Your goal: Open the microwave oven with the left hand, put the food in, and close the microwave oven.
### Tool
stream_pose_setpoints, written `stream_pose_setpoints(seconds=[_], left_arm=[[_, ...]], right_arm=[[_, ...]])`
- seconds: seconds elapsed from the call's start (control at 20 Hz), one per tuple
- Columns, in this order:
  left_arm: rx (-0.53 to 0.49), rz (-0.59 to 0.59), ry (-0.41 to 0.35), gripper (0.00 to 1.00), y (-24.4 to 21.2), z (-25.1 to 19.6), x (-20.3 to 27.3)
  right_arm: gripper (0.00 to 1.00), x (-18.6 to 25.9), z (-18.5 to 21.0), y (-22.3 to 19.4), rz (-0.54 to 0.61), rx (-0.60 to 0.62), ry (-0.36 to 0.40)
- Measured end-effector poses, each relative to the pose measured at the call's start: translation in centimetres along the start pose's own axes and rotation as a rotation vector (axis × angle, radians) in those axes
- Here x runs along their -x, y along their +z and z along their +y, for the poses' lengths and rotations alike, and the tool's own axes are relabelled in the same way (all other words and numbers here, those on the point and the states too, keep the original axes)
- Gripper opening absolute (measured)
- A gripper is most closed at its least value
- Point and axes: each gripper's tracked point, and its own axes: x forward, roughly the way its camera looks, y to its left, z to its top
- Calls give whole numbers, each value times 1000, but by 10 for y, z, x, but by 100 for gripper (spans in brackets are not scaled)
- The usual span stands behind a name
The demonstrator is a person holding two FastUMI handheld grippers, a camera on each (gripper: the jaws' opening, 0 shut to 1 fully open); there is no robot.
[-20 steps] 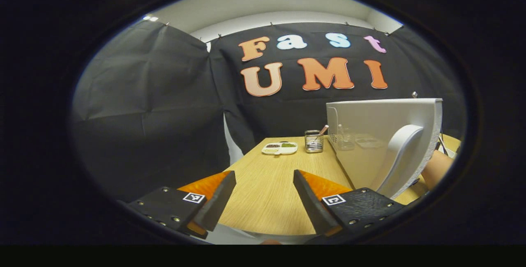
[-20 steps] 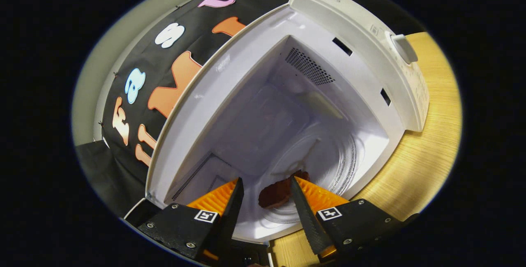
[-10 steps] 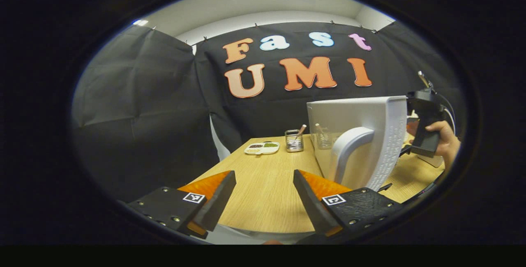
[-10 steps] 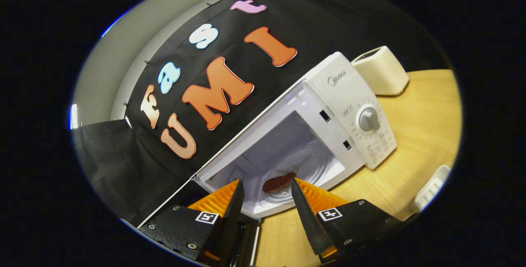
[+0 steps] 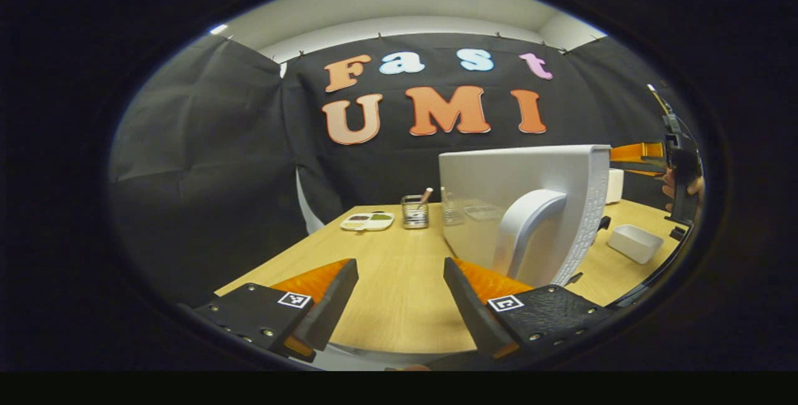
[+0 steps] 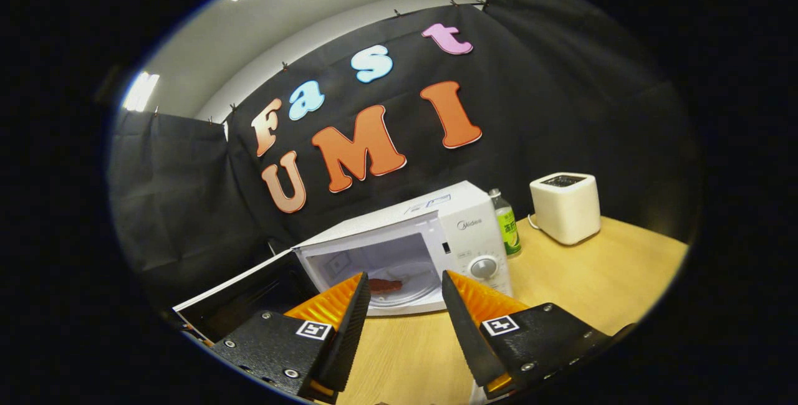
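Microwave oven [image 6: 430,249] open, food [image 6: 385,285] inside; both grippers' jaws apart, empty.

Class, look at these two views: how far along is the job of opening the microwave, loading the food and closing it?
Done: the microwave door stands open and the food lies on the turntable inside. In hand: nothing; the right hand-held gripper is open, clear of the cavity, and the left hand-held gripper is open beside the door's handle. Left: swing the door shut.

Open door [image 5: 517,205] hides microwave cavity; tray [image 5: 368,221] contents indistinct.
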Motion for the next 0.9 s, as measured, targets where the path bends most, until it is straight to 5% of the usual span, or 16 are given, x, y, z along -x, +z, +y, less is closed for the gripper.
stream_pose_setpoints(seconds=[0.2,0.7,0.9], left_arm=[[-10,-10,-107,87,6,-55,-13],[31,-27,-357,87,21,-191,-69],[9,-3,-446,63,23,-242,-95]], right_arm=[[76,27,-20,31,-42,136,6],[82,56,-78,63,-75,189,-47],[82,69,-95,71,-87,206,-77]])
